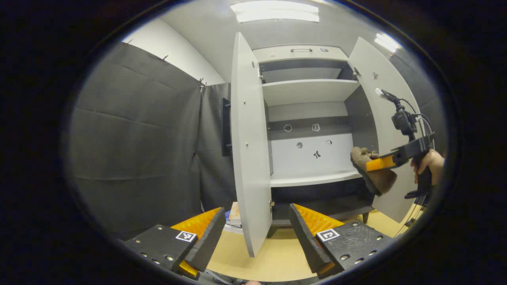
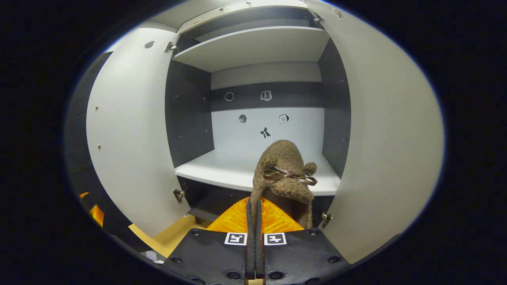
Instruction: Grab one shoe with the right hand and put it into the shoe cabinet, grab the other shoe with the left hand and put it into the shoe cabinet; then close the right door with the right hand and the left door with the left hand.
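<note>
In the left gripper view, the tall pale-grey shoe cabinet (image 1: 307, 118) stands at centre frame with both doors swung wide. The left gripper (image 1: 253, 231) sits at the bottom of the frame, its fingers spread far apart and holding nothing, with the edge of the left door (image 1: 247, 142) rising between them. At the right of the frame a hand (image 1: 429, 164) carries the right gripper (image 1: 378, 163), which pinches the fuzzy brown slipper-style shoe (image 1: 374, 174) just in front of the white middle shelf (image 1: 313, 178) and close beside the right door (image 1: 386, 118).

In the right gripper view, the right gripper (image 2: 254, 215) shows at bottom centre, fingers pressed together on what looks like a thin edge of the shoe (image 2: 286, 174) — the toe with its dark bow points up and ahead, in line with the middle shelf (image 2: 222, 168).

The risk, as I judge it, is that narrow pinch: the soft shoe hangs heavy past the fingers and could swing, slip out, or catch the shelf's front lip. Drifting right could also knock the open door (image 2: 388, 130).
</note>
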`<state>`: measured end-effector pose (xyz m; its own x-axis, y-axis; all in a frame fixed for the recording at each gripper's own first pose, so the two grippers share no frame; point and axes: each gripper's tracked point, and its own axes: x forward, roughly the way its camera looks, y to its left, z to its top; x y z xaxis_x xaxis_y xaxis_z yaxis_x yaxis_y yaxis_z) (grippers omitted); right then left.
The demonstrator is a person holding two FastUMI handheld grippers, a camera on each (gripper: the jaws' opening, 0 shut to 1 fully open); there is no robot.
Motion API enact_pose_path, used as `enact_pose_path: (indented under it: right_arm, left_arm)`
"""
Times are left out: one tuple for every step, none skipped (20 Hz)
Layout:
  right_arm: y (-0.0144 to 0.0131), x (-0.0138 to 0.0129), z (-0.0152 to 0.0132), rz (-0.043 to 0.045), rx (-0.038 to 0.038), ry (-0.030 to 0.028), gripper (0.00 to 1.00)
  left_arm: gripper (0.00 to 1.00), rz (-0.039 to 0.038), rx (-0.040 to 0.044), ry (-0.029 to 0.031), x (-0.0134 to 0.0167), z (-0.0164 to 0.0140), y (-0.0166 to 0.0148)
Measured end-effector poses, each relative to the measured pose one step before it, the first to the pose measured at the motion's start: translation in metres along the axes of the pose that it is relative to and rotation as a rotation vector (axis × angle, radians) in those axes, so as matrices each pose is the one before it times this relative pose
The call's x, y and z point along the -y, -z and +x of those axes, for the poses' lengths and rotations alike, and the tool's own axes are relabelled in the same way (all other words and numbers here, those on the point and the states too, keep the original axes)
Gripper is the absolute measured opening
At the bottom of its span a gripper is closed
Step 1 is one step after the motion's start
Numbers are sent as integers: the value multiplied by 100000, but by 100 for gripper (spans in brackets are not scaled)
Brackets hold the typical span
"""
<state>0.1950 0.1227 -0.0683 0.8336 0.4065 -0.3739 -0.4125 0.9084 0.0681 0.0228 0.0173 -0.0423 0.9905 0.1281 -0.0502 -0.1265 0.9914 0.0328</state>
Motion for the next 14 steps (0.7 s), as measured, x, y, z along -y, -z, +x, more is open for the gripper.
enact_pose_path:
  right_arm:
    - [-1079,297,941,-155,1175,499,2]
    - [-1210,389,1319,267,952,579,2]
    - [-947,363,1020,465,1210,654,0]
    - [-1007,387,1406,25,1131,655,0]
    - [-1012,407,1416,-377,1012,811,2]
    - [-846,352,1367,-904,858,900,0]
    - [-488,417,1321,-1235,542,1123,0]
    - [-366,453,1455,-907,-83,1542,0]
    - [58,468,1388,-589,-1228,1706,2]
    - [74,394,1295,126,-1294,1673,2]
    - [250,109,1180,557,-1621,1531,2]
    - [351,263,1004,87,-2123,1262,2]
    - [435,342,655,-64,-1756,1255,2]
    - [343,237,465,-671,-1490,1369,5]
  left_arm:
    - [99,-127,-316,-484,-187,82,142]
    - [99,28,-164,-571,-135,81,12]
    - [99,89,-48,-842,-188,38,75]
    - [99,57,-120,-730,-179,125,2]
    - [99,-1,-113,-615,-164,-1,127]
    - [99,97,-292,-513,-89,49,-3]
    - [99,269,-355,-410,-60,132,163]
    - [99,355,-341,-398,-53,39,23]
    - [100,375,-169,-425,-80,58,45]
    - [99,430,44,-532,-73,-9,-81]
    - [99,459,54,-471,-154,-122,-71]
    - [99,191,14,162,68,48,-2]
    - [100,-135,-170,519,146,-35,53]
    - [100,-158,85,859,186,-15,-73]
